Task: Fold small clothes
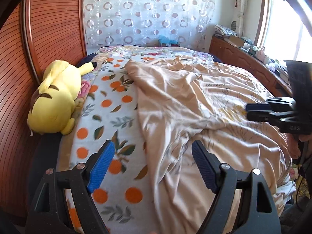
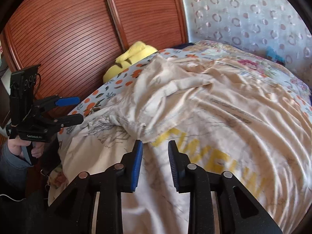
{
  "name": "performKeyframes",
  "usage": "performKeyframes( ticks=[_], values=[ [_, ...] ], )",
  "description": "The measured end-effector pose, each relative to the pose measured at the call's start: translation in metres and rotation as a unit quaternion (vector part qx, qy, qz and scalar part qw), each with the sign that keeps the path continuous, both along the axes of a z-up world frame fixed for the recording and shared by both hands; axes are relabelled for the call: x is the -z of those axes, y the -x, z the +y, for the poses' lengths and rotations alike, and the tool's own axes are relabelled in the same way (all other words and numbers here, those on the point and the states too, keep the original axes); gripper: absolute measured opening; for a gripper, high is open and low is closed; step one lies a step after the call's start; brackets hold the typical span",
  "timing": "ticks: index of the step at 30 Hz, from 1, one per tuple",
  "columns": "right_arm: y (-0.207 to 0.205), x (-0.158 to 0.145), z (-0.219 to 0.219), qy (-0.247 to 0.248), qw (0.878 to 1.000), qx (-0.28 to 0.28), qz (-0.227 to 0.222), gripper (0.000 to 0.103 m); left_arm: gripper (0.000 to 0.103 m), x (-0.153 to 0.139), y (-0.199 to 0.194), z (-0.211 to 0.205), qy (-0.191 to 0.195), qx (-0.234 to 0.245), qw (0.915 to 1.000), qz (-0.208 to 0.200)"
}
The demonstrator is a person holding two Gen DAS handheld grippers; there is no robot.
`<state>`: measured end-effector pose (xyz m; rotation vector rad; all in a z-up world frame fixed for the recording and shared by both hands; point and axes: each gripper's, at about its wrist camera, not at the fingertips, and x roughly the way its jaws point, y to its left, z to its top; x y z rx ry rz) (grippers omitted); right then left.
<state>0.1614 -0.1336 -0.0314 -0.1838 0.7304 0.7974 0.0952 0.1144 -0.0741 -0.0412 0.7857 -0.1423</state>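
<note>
A: Where's the garment?
B: The beige T-shirt lies rumpled across the orange-print blanket on the bed, the yellow plush toy well off to its left.
A: And the grippers?
B: The left gripper hangs over the shirt's edge, jaws wide apart, holding nothing. The right gripper is apart too — its tips near a bunched fold, possibly touching, though the blur hides it.

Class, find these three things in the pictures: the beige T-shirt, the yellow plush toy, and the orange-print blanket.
beige T-shirt (image 1: 195, 105), left wrist view, crumpled middle.
yellow plush toy (image 1: 56, 97), left wrist view, its back.
orange-print blanket (image 1: 109, 105), left wrist view, bare patch beside shirt.
</note>
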Motion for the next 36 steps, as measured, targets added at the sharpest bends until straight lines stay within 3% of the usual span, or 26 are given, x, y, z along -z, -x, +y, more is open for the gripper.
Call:
performKeyframes(
  ticks=[5,12,22,25,28,29,31,36],
  values=[
    [0.013,-0.006,-0.036,-0.005,0.999,0.033,-0.014,0.031,0.085,0.001,-0.019,-0.019,0.001,0.021,0.9998,0.0],
    [0.006,-0.015,-0.033,-0.03,0.999,0.028,-0.01,0.031,0.085,0.006,-0.038,-0.026,-0.016,0.014,0.9997,0.007],
    [-0.027,0.006,0.064,-0.007,0.999,-0.028,0.034,0.031,0.085,0.005,-0.028,-0.008,-0.012,-0.009,0.9999,0.004],
    [-0.035,0.016,0.083,0.025,0.999,-0.018,0.032,0.029,0.085,0.008,-0.027,-0.003,-0.01,-0.013,0.9999,0.006],
    [-0.043,0.019,0.089,0.024,0.999,-0.014,0.03,0.029,0.085,0.009,-0.025,0.002,-0.007,-0.016,0.9998,0.007],
    [-0.044,0.019,0.09,0.022,0.999,-0.014,0.032,0.028,0.085,0.01,-0.024,0.003,-0.007,-0.017,0.9998,0.007],
    [-0.041,0.017,0.093,0.024,0.999,-0.022,0.029,0.004,0.085,0.011,-0.024,0.005,-0.007,-0.018,0.9998,0.008],
    [-0.02,0.0,0.07,-0.022,1.0,-0.014,-0.006,0.003,0.085,0.01,-0.021,0.007,-0.007,-0.022,0.9997,0.007]
  ],
)
